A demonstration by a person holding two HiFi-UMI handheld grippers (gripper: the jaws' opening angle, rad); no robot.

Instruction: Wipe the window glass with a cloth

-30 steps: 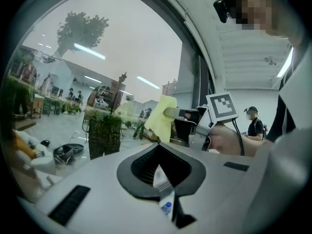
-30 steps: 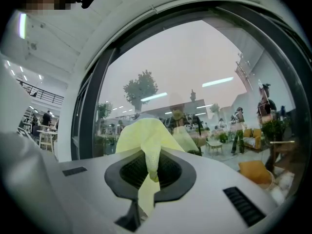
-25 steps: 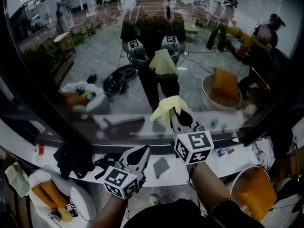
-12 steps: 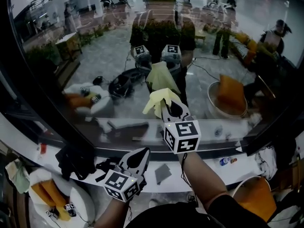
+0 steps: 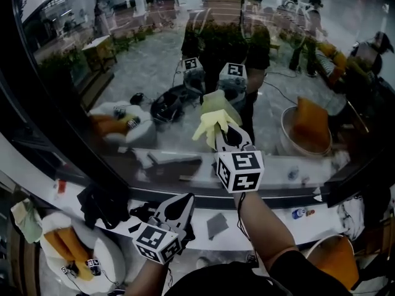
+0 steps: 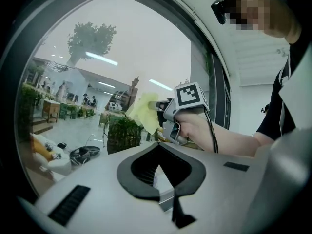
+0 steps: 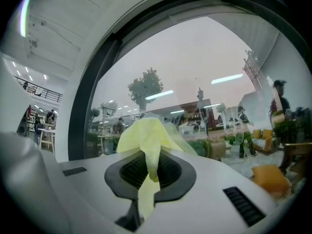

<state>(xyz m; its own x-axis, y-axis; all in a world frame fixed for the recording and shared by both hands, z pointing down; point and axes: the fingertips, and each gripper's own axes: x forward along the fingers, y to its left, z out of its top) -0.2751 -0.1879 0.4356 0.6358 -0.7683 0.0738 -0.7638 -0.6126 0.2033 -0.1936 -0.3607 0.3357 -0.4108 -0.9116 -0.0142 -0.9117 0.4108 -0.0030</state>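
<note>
A yellow cloth [image 5: 213,123] is bunched against the window glass [image 5: 123,73], and my right gripper [image 5: 229,139] is shut on it. In the right gripper view the cloth [image 7: 146,135] fills the gap between the jaws of the right gripper [image 7: 149,173] and folds over their tips, close to the pane [image 7: 195,62]. My left gripper [image 5: 179,207] hangs lower, above the sill, shut with nothing in it. From the left gripper [image 6: 159,173] I see the right gripper [image 6: 170,112] and the cloth [image 6: 144,112] held up at the glass.
The white sill [image 5: 271,224] below the dark frame carries a black bundle [image 5: 105,202], a grey pad [image 5: 217,225] and a small bottle [image 5: 297,213]. Tubs with orange cloth stand at the lower left [image 5: 65,248] and lower right [image 5: 333,259]. The glass mirrors me and the hall.
My right gripper has carried the cloth a little upward along the glass. The left gripper has stayed low by the sill.
</note>
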